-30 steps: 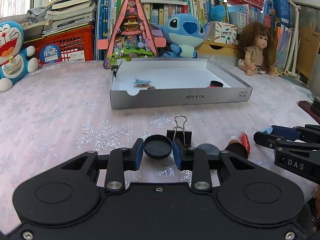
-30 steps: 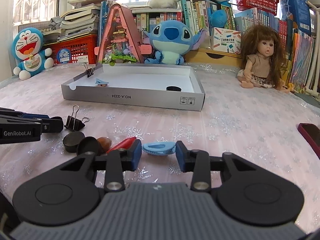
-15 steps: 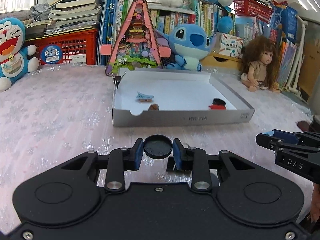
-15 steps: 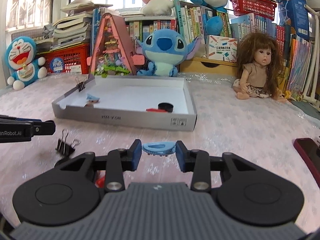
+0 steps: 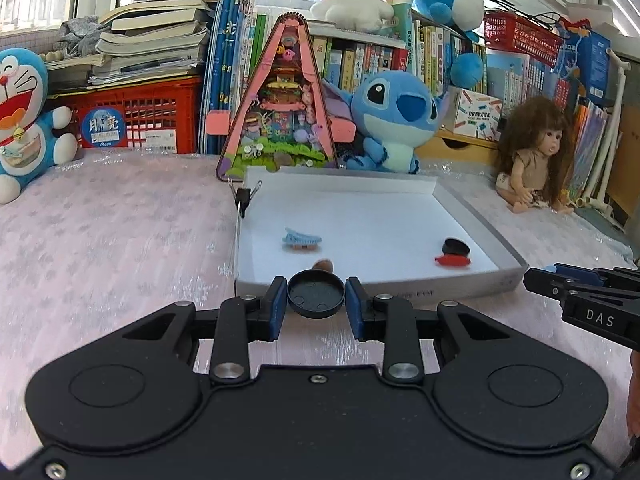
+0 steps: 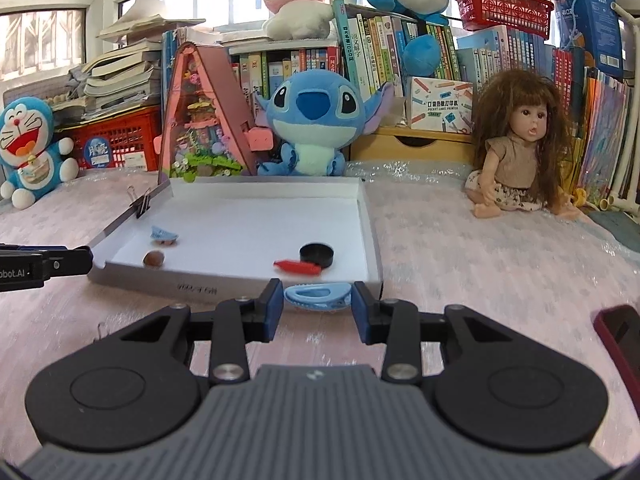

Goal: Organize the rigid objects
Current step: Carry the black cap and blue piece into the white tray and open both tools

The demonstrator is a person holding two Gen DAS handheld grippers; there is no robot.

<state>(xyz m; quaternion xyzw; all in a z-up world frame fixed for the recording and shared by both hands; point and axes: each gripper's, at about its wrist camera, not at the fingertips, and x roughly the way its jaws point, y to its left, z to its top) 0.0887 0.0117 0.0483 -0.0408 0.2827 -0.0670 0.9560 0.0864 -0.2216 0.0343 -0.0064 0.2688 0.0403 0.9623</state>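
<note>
where the left tongs [image 5: 316, 307] pinch it, the cap [image 5: 316, 294] — round, flat, matte black.

The tray [image 6: 372, 240] sat on the worktop [image 6: 480, 272]. Inside lay a cap [image 6: 317, 255], a hair clip [image 6: 163, 235] and a nut [image 6: 154, 258]. A binder clip [image 6: 141, 205] gripped its left wall.

A child's room at home: plush toys [image 6: 312, 120], doll [image 6: 516, 152], crammed bookshelves [image 6: 400, 52]

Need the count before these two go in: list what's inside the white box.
Inside the white box: blue clip, brown nut-like piece, black cap, red piece. Its near wall hides some of the floor.
</note>
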